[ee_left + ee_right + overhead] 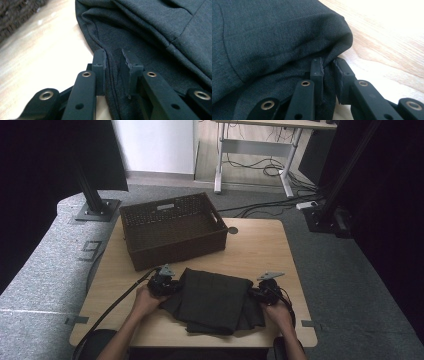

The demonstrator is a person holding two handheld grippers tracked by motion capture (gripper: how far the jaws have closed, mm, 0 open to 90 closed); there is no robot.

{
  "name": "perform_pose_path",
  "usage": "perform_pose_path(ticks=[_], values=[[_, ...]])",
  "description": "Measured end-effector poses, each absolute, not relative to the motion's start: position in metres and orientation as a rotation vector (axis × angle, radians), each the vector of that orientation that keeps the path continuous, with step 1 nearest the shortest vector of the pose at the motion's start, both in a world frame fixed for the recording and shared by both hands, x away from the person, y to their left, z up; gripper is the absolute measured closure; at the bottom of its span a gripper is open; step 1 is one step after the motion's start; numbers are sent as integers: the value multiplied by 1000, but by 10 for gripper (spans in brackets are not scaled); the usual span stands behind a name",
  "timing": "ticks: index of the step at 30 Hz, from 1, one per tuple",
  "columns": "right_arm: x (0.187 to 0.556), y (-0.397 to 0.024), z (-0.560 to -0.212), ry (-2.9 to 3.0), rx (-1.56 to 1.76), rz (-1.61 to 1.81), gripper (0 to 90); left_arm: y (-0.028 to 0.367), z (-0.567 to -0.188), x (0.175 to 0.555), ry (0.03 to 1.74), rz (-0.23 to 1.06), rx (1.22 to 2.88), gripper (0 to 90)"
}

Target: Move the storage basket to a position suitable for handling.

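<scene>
- Pale wood is showing as the table [260, 245] top, with grey carpet lying around it and a desk frame standing behind.
- Nearest the person, a dark folded garment [212, 302] is being held at the table's front edge, its long axis running left to right between the two hands.
- Its left hem is being pinched by the left gripper [113, 62], whose jaws are clamped together on the cloth.
- Its right fold is being pinched in the same way by the right gripper [328, 66], jaws closed on the fabric.
- No label or writing can be made out on the garment.
- Farther back, a brown woven basket [172, 227] is standing on the table, just beyond the garment, and nothing is being seen inside it.
</scene>
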State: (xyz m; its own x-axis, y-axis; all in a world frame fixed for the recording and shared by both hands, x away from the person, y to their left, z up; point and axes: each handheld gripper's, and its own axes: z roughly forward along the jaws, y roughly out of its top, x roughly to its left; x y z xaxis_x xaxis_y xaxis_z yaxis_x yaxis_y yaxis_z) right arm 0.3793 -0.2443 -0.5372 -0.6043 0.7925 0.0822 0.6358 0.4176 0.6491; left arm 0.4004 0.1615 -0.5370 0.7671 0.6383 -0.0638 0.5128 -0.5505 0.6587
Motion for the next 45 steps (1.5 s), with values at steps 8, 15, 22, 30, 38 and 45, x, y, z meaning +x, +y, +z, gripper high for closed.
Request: perform_pose_path(ticks=[8, 15, 22, 30, 38, 45], values=[[372, -236, -537, 2480, 1222, 981, 769, 173, -534, 374, 851, 222, 2311, 741], [361, -223, -536, 2531, 1166, 979, 768, 185, -531, 346, 853, 209, 2345, 738], [345, -216, -535, 2594, 1105, 992, 767, 190, -528, 322, 869, 222, 2372, 739], [330, -213, -534, 2632, 1061, 983, 758, 193, -529, 300, 858, 194, 2371, 738], [315, -218, -534, 2645, 1057, 982, 753, 191, -529, 286, 842, 169, 2364, 732], [308, -221, -533, 2652, 1059, 973, 752, 191, -529, 279, 822, 148, 2380, 731]])
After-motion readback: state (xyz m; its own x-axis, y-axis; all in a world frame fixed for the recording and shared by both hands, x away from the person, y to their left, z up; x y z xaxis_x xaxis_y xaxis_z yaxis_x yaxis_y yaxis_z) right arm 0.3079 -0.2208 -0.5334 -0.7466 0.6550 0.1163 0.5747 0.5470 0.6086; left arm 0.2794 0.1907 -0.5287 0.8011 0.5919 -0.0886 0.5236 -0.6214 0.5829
